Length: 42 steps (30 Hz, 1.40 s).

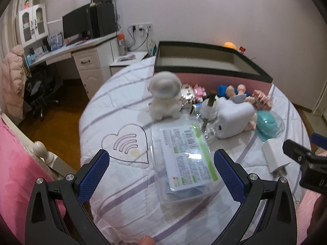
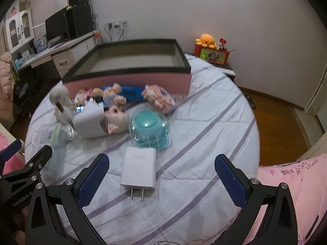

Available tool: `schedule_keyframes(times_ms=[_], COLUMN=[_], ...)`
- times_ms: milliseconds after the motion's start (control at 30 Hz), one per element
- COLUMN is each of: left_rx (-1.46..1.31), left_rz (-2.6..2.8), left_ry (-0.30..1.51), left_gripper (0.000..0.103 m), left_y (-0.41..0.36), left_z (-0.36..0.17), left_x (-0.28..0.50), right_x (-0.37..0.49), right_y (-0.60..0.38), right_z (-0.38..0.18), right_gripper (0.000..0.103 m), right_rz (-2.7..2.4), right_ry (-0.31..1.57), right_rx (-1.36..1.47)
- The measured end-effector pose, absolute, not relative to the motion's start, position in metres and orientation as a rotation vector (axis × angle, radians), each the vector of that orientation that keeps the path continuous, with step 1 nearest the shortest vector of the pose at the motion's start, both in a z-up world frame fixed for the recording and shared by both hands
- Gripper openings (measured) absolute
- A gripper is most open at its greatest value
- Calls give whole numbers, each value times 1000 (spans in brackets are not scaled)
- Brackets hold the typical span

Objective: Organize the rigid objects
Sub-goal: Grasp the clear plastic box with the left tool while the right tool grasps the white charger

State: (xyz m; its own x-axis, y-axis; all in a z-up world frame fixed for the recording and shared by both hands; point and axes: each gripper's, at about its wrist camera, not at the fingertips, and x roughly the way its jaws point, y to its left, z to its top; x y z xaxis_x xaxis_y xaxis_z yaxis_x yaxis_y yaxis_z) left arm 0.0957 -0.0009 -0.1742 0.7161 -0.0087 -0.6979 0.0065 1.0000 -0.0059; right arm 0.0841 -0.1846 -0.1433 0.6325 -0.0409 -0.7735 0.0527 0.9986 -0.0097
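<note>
My left gripper (image 1: 161, 173) is open, its blue pads either side of a clear plastic package with a printed label (image 1: 184, 159) lying on the bed. My right gripper (image 2: 161, 175) is open above a white plug charger (image 2: 139, 171), prongs toward me. Behind them lie a teal round item in clear wrap (image 2: 150, 130), a white heart-shaped box (image 2: 90, 122), a white plush dog (image 1: 165, 96), a small doll (image 2: 114, 100), a blue block (image 2: 130, 92) and a pink-white pack (image 2: 159, 98). A pink storage box with a dark rim (image 2: 130, 69) stands open behind.
The bed has a striped white quilt (image 2: 204, 122) and a pink duvet (image 2: 296, 183) at right. A desk with a monitor (image 1: 75, 24) stands at the far left. A nightstand with a red box and an orange plush (image 2: 210, 49) is at the back right. The other gripper shows at the right edge (image 1: 302, 159).
</note>
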Motion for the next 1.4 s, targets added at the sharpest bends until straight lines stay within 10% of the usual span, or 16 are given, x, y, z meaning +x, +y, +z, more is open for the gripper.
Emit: schedule_keyframes(times_ms=[533, 633, 767, 1400], left_rx=[-9, -15, -23, -24], left_rz=[10, 8, -6, -56], left_ry=[851, 838, 826, 760], left_gripper=[103, 99, 65, 64], left_y=[-6, -5, -3, 10], left_z=[-206, -205, -201, -148], left_x=[116, 116, 115, 110], right_x=[93, 90, 89, 80], right_y=[-180, -182, -184, -195], right_z=[-186, -183, -179, -135], right_gripper=[92, 71, 41, 41], right_rz=[-2, 14, 35, 108], right_ry=[944, 926, 920, 856], right_rx=[-2, 3, 19, 83])
